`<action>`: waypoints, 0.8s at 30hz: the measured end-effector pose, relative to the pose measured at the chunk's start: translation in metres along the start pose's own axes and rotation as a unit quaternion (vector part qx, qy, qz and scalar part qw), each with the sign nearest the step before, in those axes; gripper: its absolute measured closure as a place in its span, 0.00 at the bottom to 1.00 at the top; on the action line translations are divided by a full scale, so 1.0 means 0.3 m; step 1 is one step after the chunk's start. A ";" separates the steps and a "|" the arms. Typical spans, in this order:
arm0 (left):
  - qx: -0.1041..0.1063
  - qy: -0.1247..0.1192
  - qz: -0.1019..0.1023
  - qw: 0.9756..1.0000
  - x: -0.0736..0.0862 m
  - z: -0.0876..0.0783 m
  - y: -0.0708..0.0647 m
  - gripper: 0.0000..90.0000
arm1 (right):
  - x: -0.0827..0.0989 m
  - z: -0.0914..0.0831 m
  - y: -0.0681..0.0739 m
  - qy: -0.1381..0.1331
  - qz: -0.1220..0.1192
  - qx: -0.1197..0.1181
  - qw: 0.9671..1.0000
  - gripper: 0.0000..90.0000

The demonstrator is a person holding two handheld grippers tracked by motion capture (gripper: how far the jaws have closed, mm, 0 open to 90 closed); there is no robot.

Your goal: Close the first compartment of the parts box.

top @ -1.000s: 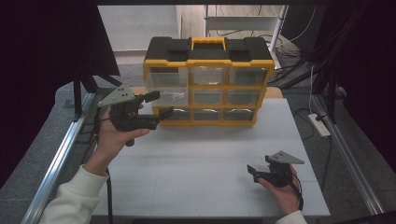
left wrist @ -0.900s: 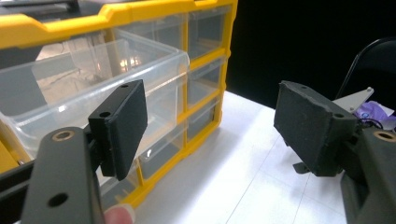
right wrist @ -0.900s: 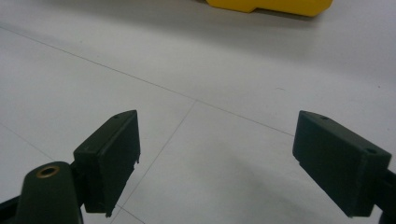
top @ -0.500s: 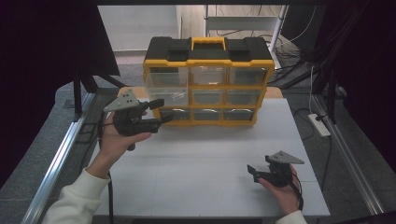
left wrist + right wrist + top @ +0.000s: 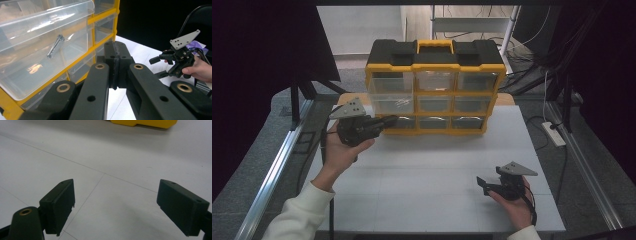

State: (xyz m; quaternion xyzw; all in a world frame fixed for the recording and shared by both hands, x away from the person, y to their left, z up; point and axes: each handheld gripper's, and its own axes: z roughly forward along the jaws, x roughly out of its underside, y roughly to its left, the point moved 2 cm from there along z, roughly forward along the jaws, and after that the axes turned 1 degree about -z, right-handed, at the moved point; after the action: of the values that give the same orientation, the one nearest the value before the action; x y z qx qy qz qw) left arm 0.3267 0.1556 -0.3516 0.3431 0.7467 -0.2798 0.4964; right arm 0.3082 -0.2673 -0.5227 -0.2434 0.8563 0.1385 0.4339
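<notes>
High view: the left gripper (image 5: 388,120), jaws together on nothing, noses the yellow plastic drawer cabinet (image 5: 434,90) at nine o'clock, beside its clear drawer (image 5: 40,47) holding a metal clip (image 5: 55,46). The drawer seems not yet pulled; right gripper (image 5: 484,183) waits, jaws apart, at five o'clock.

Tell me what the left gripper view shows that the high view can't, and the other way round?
The left gripper view: a small metal piece inside the pulled-out clear drawer, and the left gripper with jaws shut on nothing, having just closed. The high view: the organiser's black lid and yellow handle, and all nine drawers. Both: the yellow organiser on the white table, and the right gripper, jaws open.
</notes>
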 end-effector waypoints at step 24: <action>-0.042 0.016 -0.023 0.999 -0.003 0.070 0.078 0.99 | 0.000 0.002 0.000 0.000 0.001 -0.001 1.000 0.17</action>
State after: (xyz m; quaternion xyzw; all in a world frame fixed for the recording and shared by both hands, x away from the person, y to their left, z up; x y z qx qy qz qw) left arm 0.3568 0.1537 -0.3597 0.3088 0.7736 -0.2537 0.4918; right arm 0.3085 -0.2670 -0.5230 -0.2428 0.8567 0.1396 0.4332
